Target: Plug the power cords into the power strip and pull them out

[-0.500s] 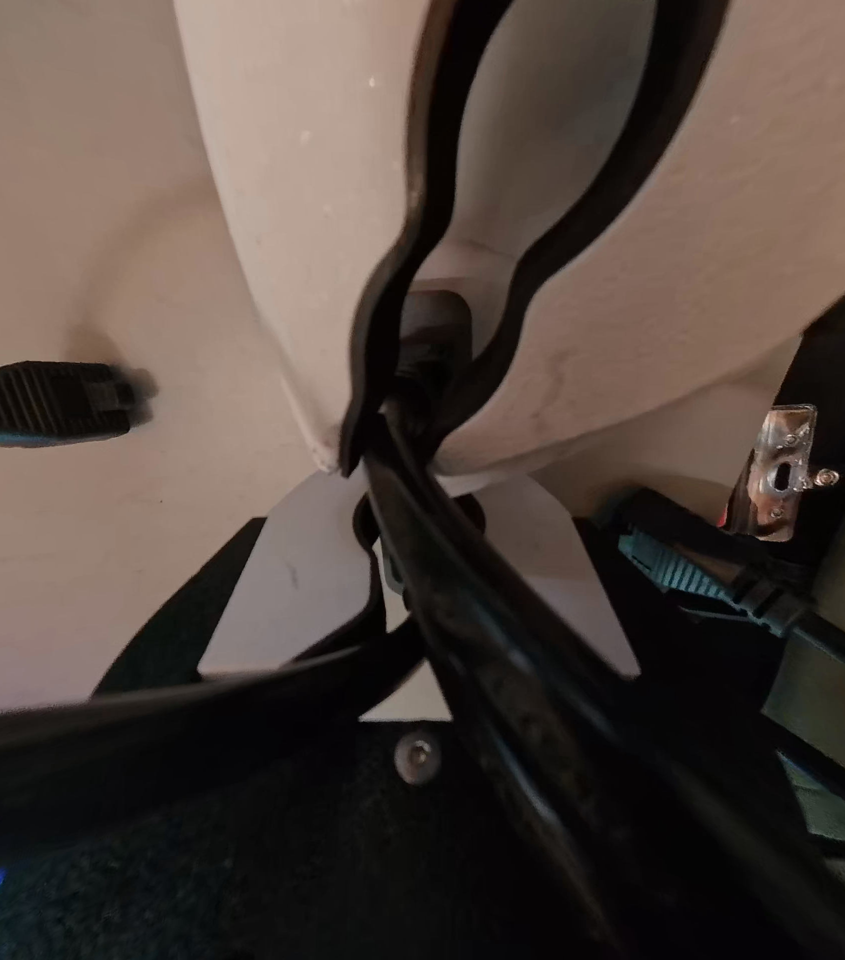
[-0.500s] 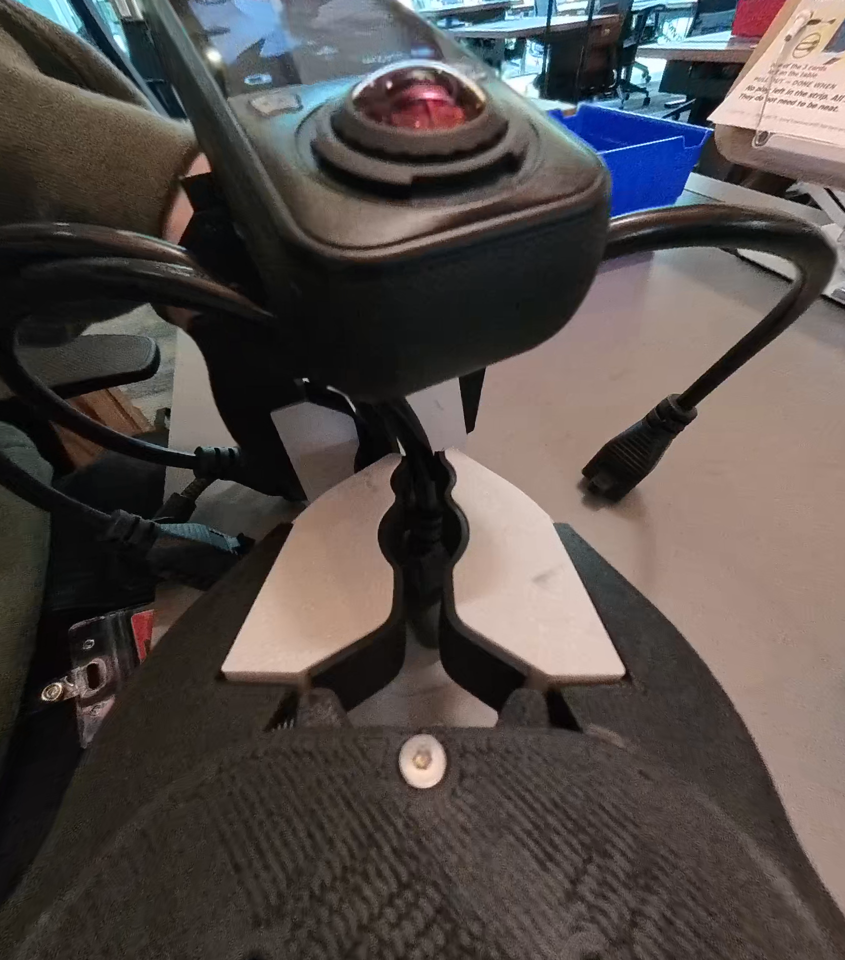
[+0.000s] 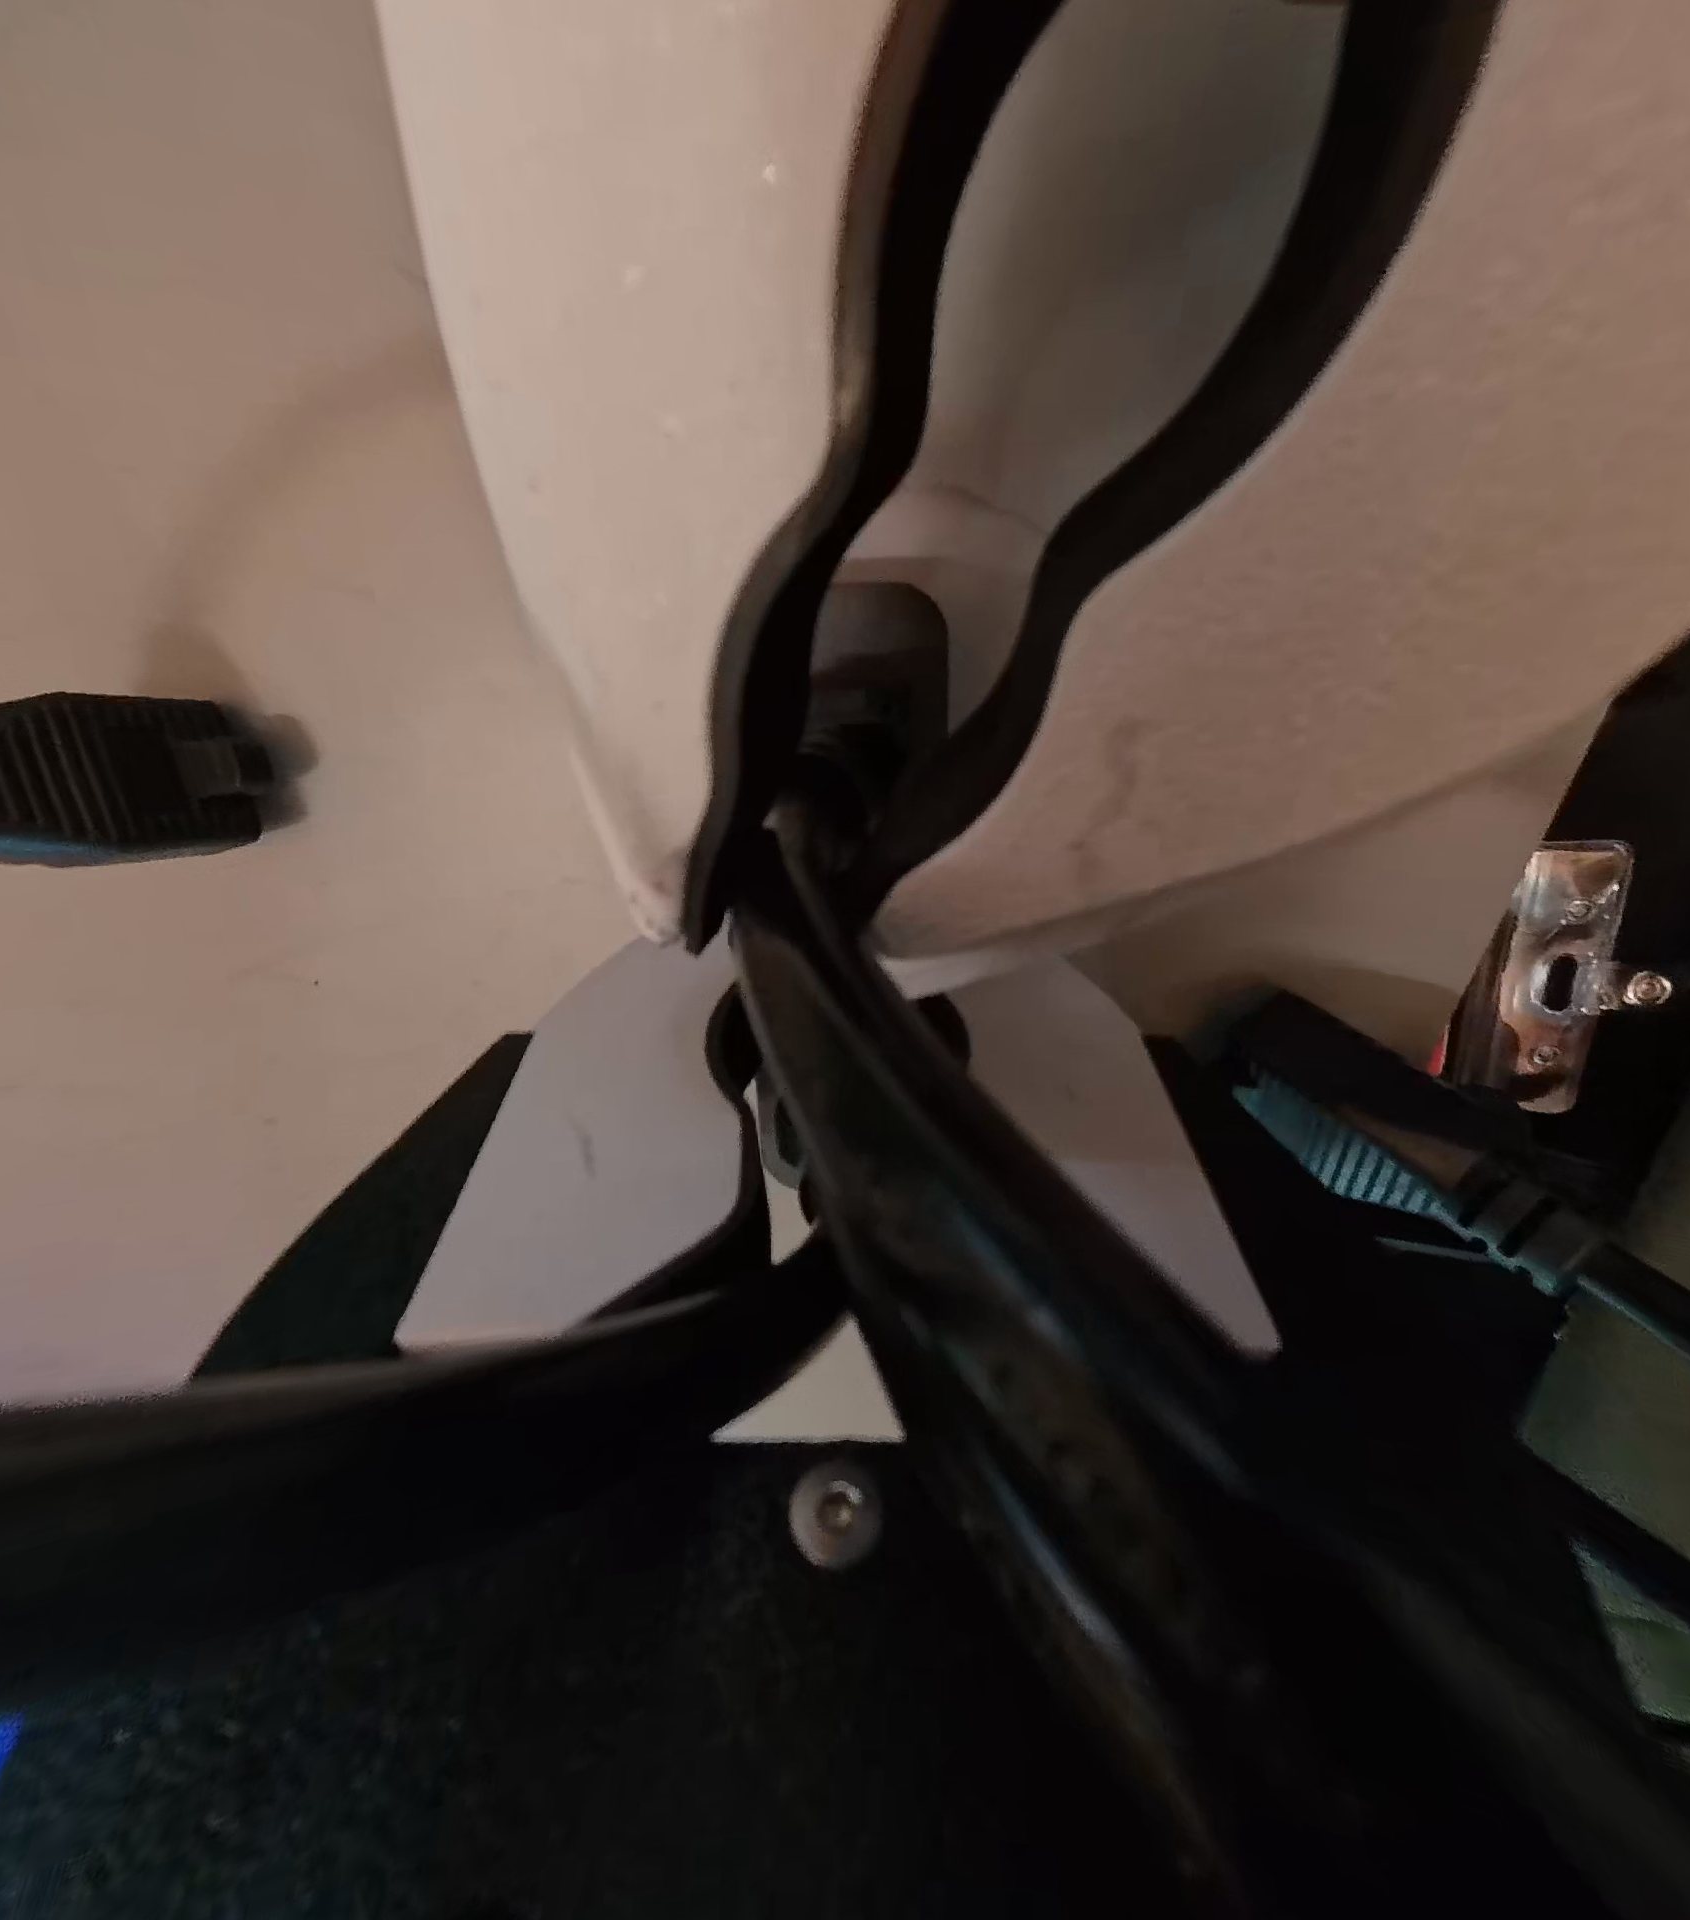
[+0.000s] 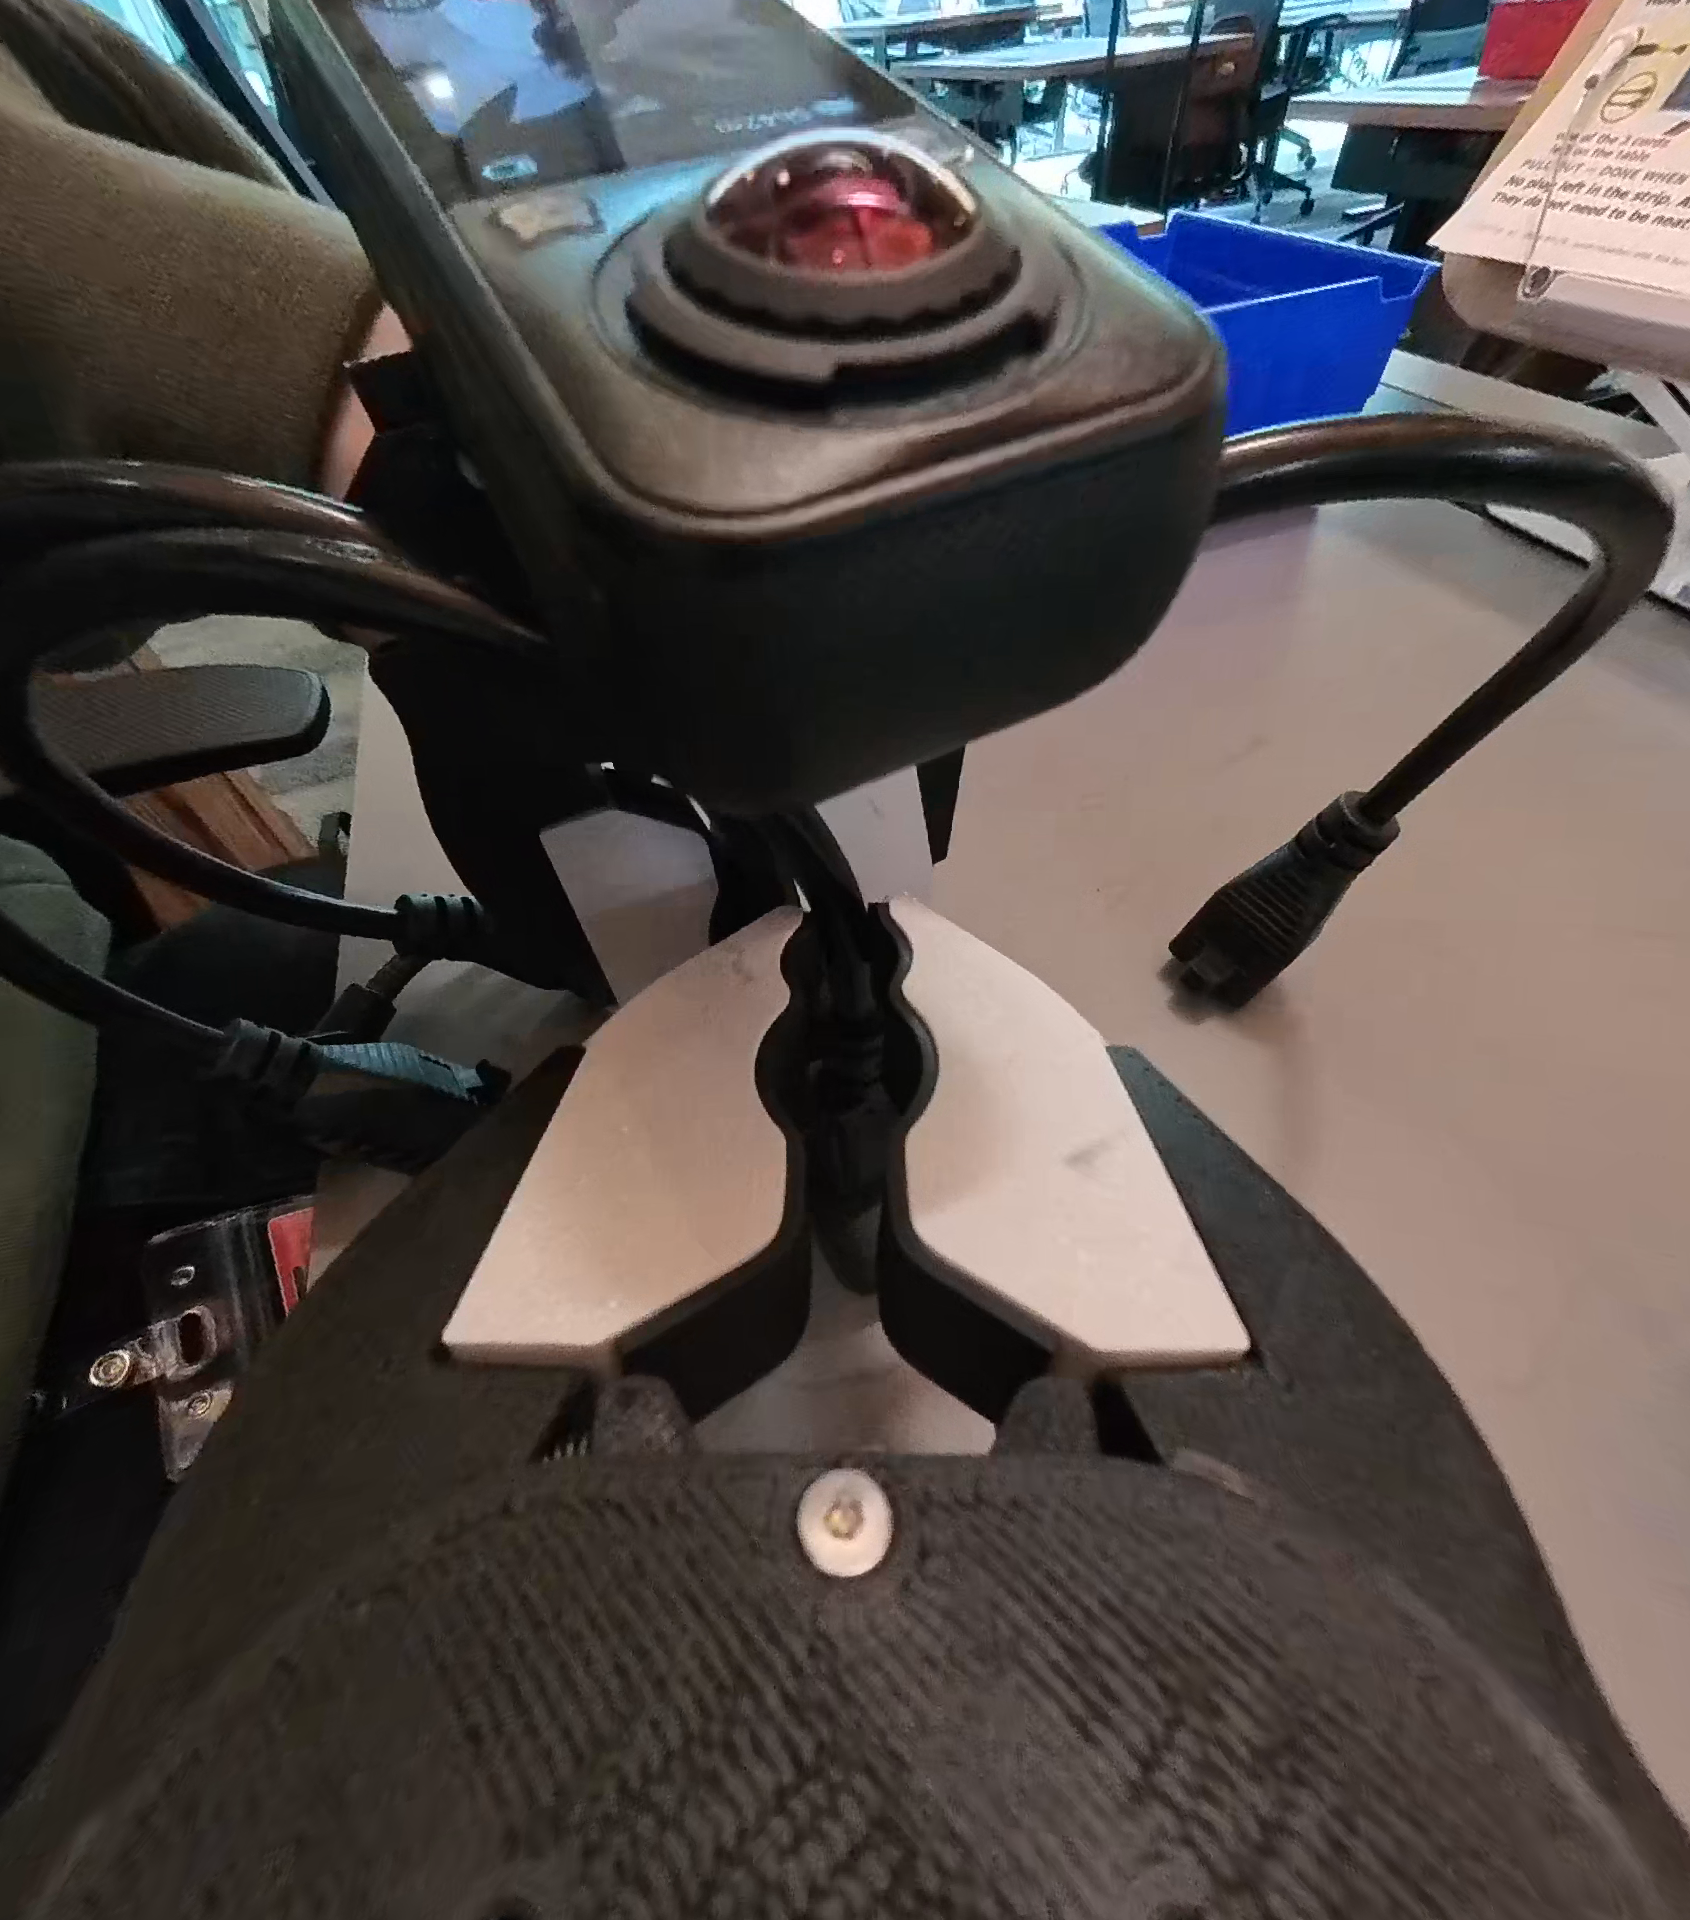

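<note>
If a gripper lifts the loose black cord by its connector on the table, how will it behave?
The black cord holds a standing arch, so it is probably springy, not limp. Its ribbed connector should give grip. The rest of the cord would likely trail and tug, since it runs on behind the other gripper's camera.

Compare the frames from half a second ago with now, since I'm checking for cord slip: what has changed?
Nothing visibly changed. The right gripper stays shut on the black cord, the left gripper stays closed around the cords facing it, and the loose connector lies in the same spot on the table.
</note>
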The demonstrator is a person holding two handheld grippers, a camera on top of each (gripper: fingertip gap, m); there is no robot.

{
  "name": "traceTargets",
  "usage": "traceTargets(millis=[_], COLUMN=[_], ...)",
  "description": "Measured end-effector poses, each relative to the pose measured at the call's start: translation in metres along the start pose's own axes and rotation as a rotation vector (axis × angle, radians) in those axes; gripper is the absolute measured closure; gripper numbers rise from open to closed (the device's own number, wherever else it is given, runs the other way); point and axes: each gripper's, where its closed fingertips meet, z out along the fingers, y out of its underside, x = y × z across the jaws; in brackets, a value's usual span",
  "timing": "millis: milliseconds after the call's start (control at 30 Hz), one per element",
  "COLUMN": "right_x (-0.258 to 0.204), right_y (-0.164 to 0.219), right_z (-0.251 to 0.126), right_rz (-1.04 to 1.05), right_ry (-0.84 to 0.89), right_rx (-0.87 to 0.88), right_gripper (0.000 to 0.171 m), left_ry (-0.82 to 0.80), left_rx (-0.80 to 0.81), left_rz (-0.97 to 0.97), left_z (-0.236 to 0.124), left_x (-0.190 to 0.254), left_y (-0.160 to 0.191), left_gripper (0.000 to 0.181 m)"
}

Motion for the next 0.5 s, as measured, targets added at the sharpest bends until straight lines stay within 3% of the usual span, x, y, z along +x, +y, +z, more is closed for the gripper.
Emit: traceTargets(millis=[500], right_x=[-0.0015], right_y=[-0.0064], right_z=[0.0033], right_rz=[-0.02], right_ry=[0.001], right_rx=[0.073], right_gripper=[0.159], left_ry=[0.018], left_rx=[-0.016], left_rz=[0.024], left_z=[0.0001], left_x=[-0.0018], left_y=[0.001], left_gripper=[0.155])
